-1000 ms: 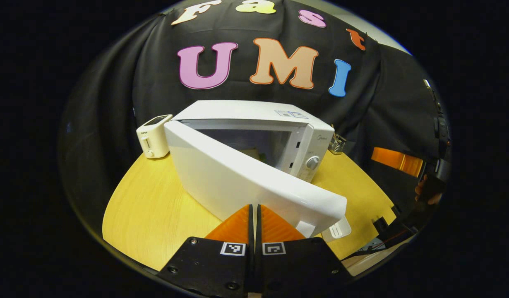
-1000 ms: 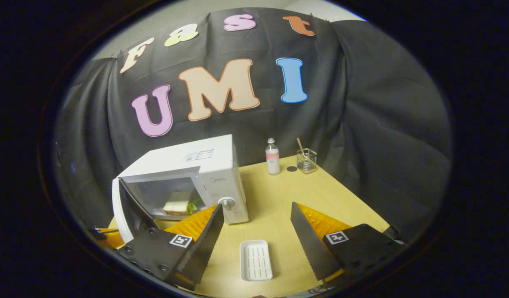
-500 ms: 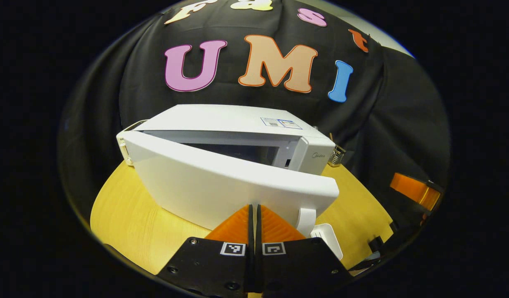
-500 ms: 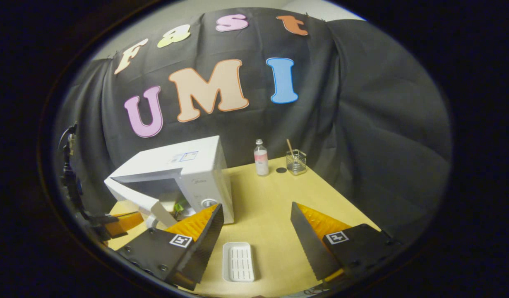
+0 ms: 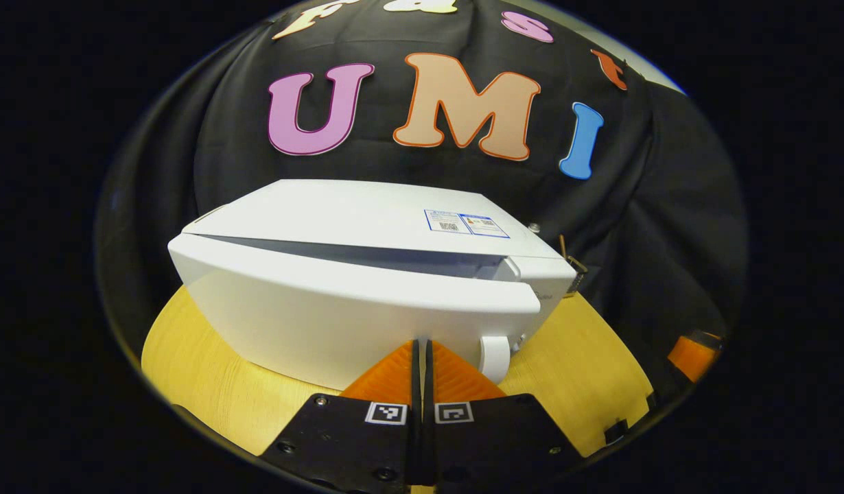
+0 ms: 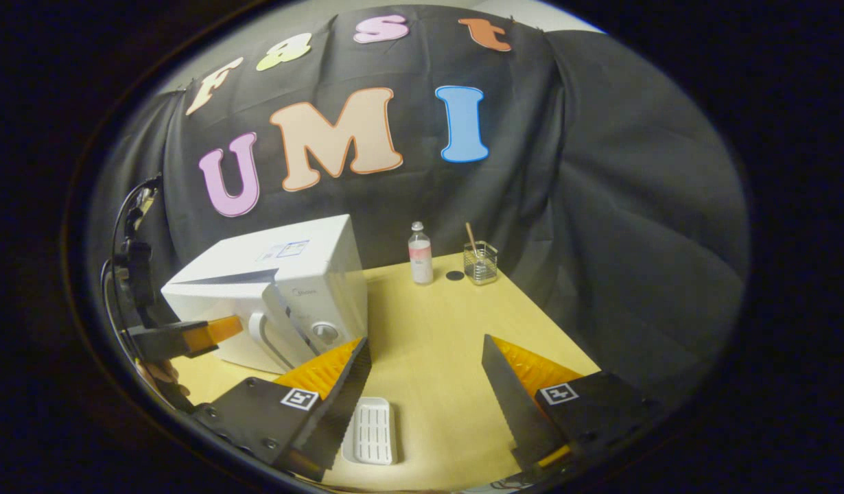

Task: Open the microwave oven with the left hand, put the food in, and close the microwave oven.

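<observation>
- Left gripper view puts me right up against the microwave oven (image 5: 367,274), which sits on the yellow wooden desk (image 5: 209,384).
- My left gripper (image 5: 422,367) has its two fingers pressed flat together with nothing between them, and their tips rest against the lower front of the microwave door (image 5: 340,322).
- From here the door is almost closed: I see a narrow dark slit between its top edge and the oven body, wider toward the handle side.
- The white door handle (image 5: 494,357) stands just beside my fingertips on their right.
- I cannot see the food from either view; the door hides the inside of the oven.
- Right gripper view shows my right gripper (image 6: 425,384) held above the desk (image 6: 436,322) with its fingers spread wide apart and nothing in them.
- Below and between those fingers, nearer the left one, a white ribbed tray (image 6: 370,431) lies flat on the desk.
- In that same view the microwave oven (image 6: 285,288) stands at the left of the desk, its door (image 6: 219,322) ajar by a thin gap, and the left gripper (image 6: 209,331) touches the door front.
- At the far edge of the desk a small clear bottle (image 6: 419,253) stands upright, near a clear square holder (image 6: 479,261) with a stick in it; a small dark disc (image 6: 455,275) lies between them.
</observation>
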Demonstrator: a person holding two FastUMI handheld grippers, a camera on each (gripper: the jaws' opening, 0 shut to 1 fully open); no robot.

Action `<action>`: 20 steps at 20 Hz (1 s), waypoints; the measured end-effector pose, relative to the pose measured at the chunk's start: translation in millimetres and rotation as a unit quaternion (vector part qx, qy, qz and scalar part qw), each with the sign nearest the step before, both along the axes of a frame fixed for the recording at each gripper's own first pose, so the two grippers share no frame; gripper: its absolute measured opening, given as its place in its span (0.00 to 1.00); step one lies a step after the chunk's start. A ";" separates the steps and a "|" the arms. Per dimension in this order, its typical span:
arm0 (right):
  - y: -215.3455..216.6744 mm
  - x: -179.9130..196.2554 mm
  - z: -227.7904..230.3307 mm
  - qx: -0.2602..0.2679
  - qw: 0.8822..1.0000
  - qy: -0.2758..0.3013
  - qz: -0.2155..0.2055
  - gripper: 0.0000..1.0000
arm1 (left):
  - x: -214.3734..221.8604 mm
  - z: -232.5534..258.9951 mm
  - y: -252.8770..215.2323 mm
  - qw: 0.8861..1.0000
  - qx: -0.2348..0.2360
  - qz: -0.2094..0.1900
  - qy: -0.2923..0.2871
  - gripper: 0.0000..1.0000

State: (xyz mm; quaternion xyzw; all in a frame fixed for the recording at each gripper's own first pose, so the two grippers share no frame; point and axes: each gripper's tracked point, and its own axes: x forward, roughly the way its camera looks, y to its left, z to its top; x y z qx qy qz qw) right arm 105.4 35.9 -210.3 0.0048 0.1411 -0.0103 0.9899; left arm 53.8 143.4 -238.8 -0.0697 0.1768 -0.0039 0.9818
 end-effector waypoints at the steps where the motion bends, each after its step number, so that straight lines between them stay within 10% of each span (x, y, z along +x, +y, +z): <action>1: -1.0 1.1 0.2 0.000 1.000 0.000 0.002 0.93 | 2.5 -0.4 -0.6 1.000 0.001 0.005 0.000 0.01; 20: -20.1 6.8 -10.3 -0.001 1.000 0.016 0.001 0.93 | 13.7 3.4 4.0 0.998 -0.003 0.062 -0.013 0.01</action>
